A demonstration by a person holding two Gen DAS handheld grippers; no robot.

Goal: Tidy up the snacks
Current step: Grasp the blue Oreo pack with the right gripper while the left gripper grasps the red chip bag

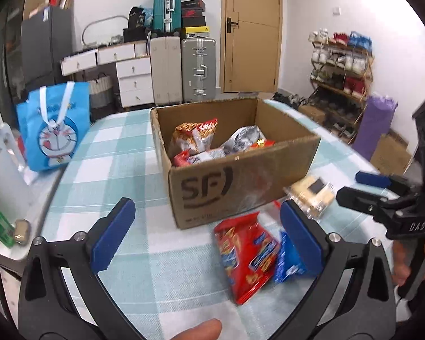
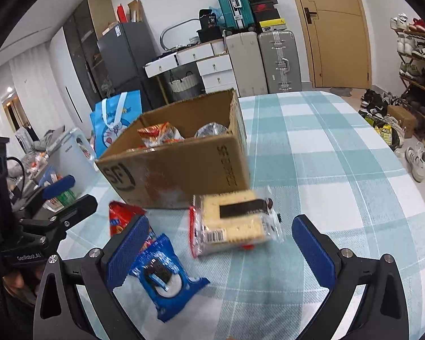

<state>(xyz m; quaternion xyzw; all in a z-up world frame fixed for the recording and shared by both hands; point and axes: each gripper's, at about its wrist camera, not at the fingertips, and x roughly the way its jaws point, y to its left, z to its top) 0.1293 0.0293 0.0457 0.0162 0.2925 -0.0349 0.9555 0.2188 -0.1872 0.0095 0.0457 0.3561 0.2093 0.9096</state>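
An open cardboard box (image 1: 240,181) (image 2: 178,175) stands on the checked tablecloth with several snack bags inside. In front of it lie a red snack packet (image 1: 246,255) (image 2: 121,218), a blue cookie packet (image 1: 286,266) (image 2: 164,274) and a clear pack of crackers (image 1: 311,195) (image 2: 232,221). My left gripper (image 1: 208,238) (image 2: 68,197) is open above the cloth, the red packet lying just inside its right finger. My right gripper (image 2: 221,252) (image 1: 359,188) is open too, low over the near end of the cracker pack, touching nothing.
A blue cartoon tote bag (image 1: 53,130) (image 2: 113,119) stands left of the box beside a white appliance (image 1: 2,170). Behind the table are suitcases (image 1: 198,68), white drawers (image 1: 133,82) and a door (image 1: 252,31). A shoe rack (image 1: 342,70) lines the right wall.
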